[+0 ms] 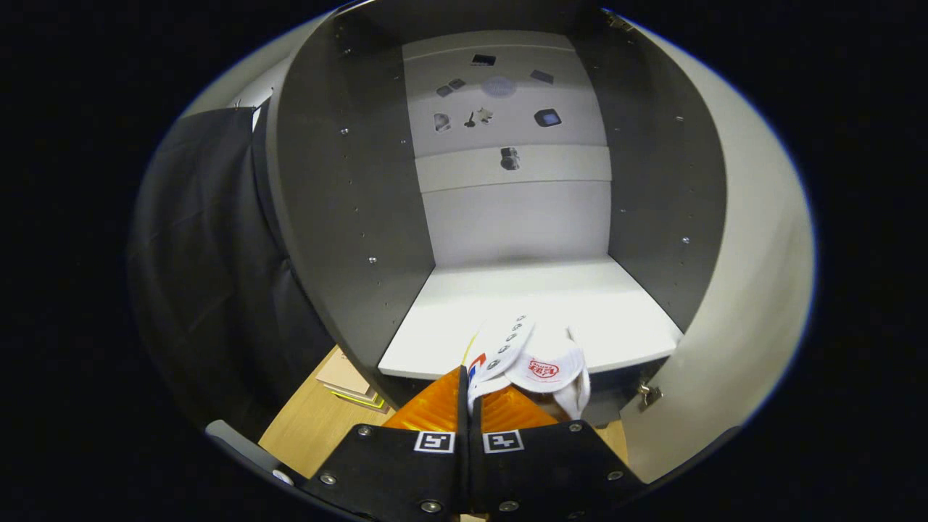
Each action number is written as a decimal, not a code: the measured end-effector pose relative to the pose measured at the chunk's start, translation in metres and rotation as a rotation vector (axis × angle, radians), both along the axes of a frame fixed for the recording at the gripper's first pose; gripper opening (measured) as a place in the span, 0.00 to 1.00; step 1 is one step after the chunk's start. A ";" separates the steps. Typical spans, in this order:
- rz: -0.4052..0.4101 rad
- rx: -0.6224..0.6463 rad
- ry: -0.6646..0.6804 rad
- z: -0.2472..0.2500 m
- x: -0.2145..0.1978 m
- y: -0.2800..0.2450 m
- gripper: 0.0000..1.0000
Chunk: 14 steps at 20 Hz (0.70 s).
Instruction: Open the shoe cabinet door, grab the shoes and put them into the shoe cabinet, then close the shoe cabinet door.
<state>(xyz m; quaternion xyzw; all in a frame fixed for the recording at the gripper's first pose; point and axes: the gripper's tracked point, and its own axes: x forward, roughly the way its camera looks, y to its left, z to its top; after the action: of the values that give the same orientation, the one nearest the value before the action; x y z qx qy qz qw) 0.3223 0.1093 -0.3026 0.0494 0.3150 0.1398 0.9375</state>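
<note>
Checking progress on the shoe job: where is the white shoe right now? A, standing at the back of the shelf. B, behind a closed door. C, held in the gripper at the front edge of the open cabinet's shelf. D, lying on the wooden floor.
C: the gripper is shut on the white shoe, at the front edge of the white shelf, with the cabinet door swung open.

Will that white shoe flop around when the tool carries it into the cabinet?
Probably a bit. The tool pinches the shoe by one thin edge, so its tongue already sticks up loosely. It looks like soft fabric, likely light. On the smooth white shelf it may slide easily if pushed.
</note>
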 end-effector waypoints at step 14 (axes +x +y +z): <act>0.069 -0.001 0.018 -0.034 0.110 0.018 0.00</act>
<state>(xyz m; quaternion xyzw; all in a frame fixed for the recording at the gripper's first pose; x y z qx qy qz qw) 0.4324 0.1273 -0.3370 0.0392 0.3251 0.1714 0.9292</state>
